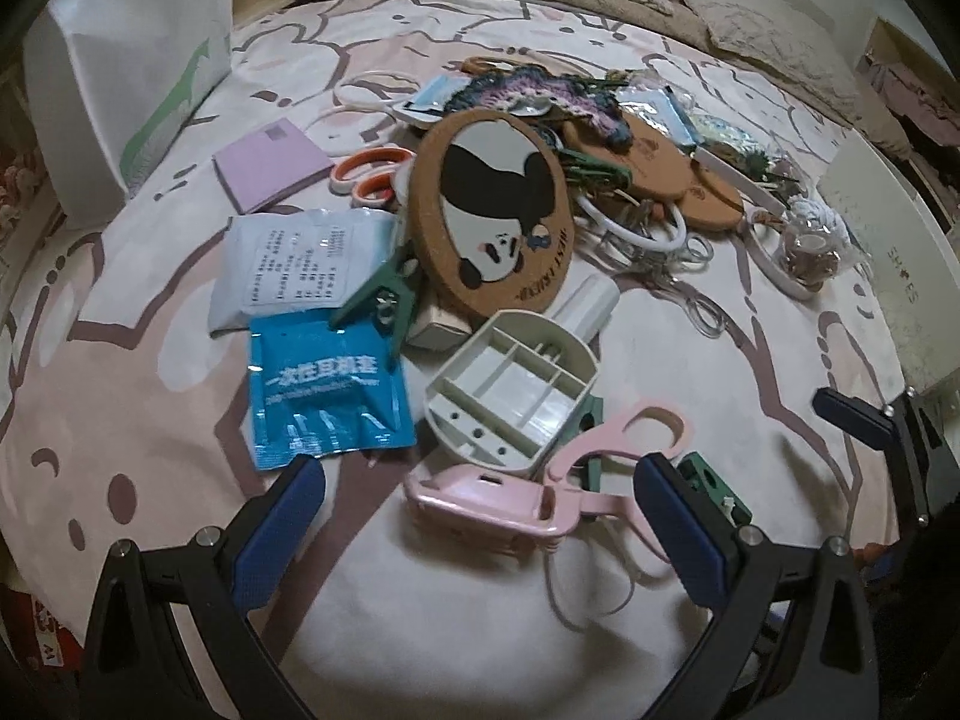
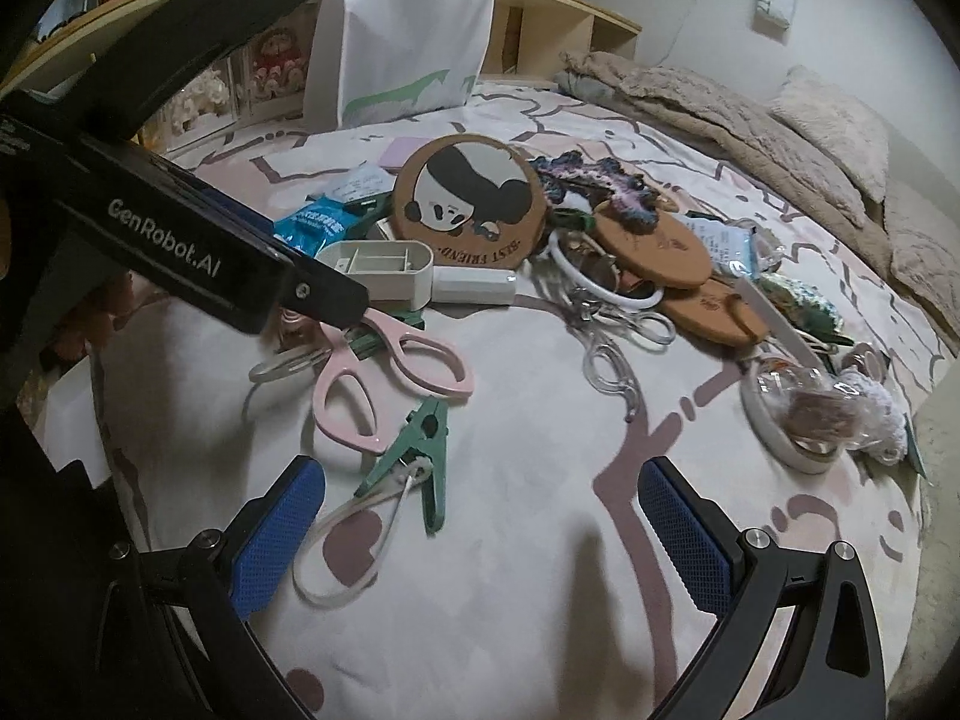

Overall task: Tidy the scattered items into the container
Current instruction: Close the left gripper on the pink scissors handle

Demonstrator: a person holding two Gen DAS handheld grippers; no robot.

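Where clutter lies, green clip [image 2: 420, 450] perhaps overlaps pink scissors [image 2: 384, 384]

You have blue, fine-meshed pads on black fingers [image 1: 282, 534]. The bed cover [image 1: 150, 480] under them is pale pink and white with mauve outlines. The scissors [image 2: 384, 372] are pastel pink; the clothes peg [image 2: 420, 450] is dark green with a white loop. The divided tray [image 1: 510, 396] is cream. The round cork mat [image 1: 498, 216] is tan with a black-and-white panda. One sachet [image 1: 327, 396] is bright blue with white lettering, and the paper bag [image 2: 408, 36] is white with a green mark.
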